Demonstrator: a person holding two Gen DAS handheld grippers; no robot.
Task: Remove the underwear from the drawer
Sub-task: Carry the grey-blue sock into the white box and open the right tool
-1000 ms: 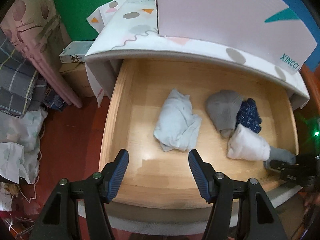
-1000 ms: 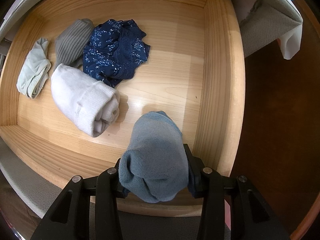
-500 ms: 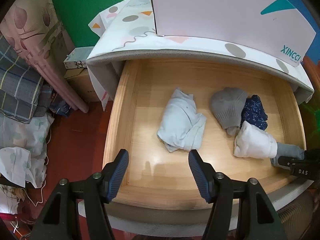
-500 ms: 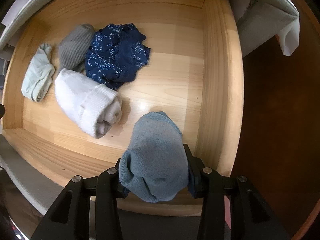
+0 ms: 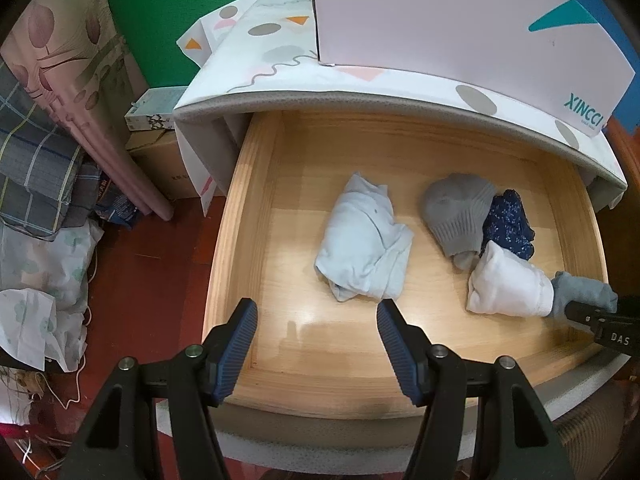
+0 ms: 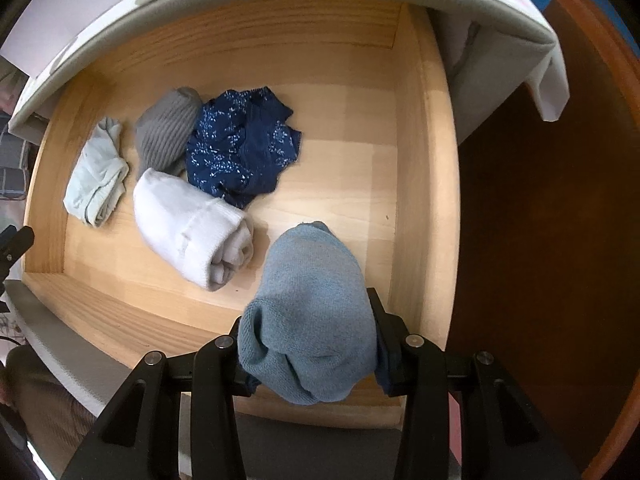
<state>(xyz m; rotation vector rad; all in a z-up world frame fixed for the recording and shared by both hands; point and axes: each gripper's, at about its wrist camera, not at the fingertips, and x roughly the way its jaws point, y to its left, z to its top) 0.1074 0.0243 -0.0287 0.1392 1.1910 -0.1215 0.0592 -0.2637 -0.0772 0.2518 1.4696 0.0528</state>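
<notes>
Above the wooden drawer, a white box reads "XINCCI" in teal. Over its front edge, the left gripper gapes empty; the right gripper, marked "DAS", clamps a blue-grey rolled garment over the drawer's right front corner.

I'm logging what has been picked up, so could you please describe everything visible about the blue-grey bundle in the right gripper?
The blue-grey bundle looks like soft terry knit, rolled into a rounded lump with a folded opening facing the camera. The right gripper clamps it on both sides, above the drawer floor near the right wall, apart from the white roll.
</notes>
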